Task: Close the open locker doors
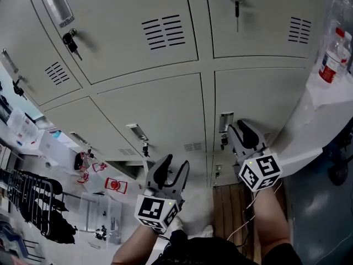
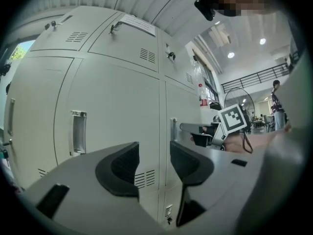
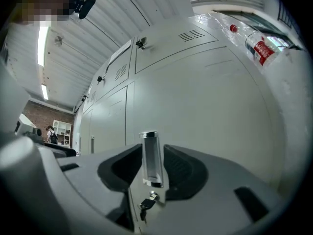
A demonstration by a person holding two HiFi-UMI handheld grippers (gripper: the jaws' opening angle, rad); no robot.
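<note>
The locker door [image 1: 259, 101] in front of the right gripper [image 1: 241, 129] stands upright in the lower right of the grey bank, facing the person, and looks flush with the doors beside it. Its chrome recessed handle [image 3: 150, 158] runs with its long axis vertical, and a key [image 3: 146, 205] hangs in the lock just below. No writing on this door can be read. A white paper label [image 2: 137, 24] on an upper door and the red label of a bottle [image 1: 331, 59] on the white ledge to the right are both too small to read.

The right gripper points level at the door, close to the handle. Its jaws stand partly apart with the handle seen in the gap between them, and the pads do not press on it. The left gripper [image 1: 172, 168] is held lower in the head view and farther from the lockers, also level. Its jaws are partly apart with nothing in them; the door's vent slots [image 2: 145, 178] show through the gap. Both forearms rise from the head view's bottom edge. Each gripper's cube carries black-and-white square markers.
</note>
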